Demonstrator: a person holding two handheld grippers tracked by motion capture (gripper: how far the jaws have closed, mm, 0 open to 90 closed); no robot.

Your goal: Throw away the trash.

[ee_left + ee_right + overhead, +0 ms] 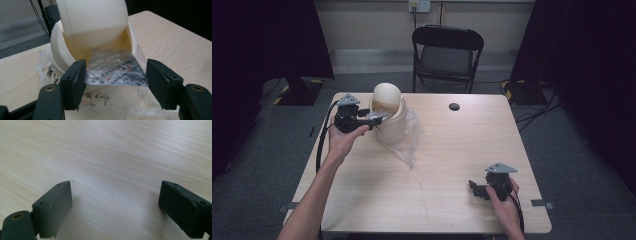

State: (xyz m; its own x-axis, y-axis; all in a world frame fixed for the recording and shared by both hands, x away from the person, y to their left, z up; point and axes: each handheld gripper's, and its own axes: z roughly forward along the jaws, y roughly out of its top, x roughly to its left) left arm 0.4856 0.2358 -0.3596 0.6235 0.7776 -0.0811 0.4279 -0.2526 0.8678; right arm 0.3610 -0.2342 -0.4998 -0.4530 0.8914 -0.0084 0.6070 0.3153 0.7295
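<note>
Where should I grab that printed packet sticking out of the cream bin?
Take the printed packet by its free near edge, coming in from the bin's open front. That edge lies flat and exposed between the open left gripper's jaws, below the tilted lid.

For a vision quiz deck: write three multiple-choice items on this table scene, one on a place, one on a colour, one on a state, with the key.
1. Where on the table is the small bin?
A. far left part
B. near right corner
C. dead centre

2. What colour is the bin's swing lid?
A. blue
B. cream
C. red

3. How do the jaws of the right claw stand?
A. shut on a packet
B. shut on nothing
C. open over bare wood

Key: 1 A, the high view puts it by the left claw at the far left. 2 B, the left gripper view shows the lid cream above the printed packet. 3 C, the right gripper view shows the jaws wide apart with wood between.
</note>
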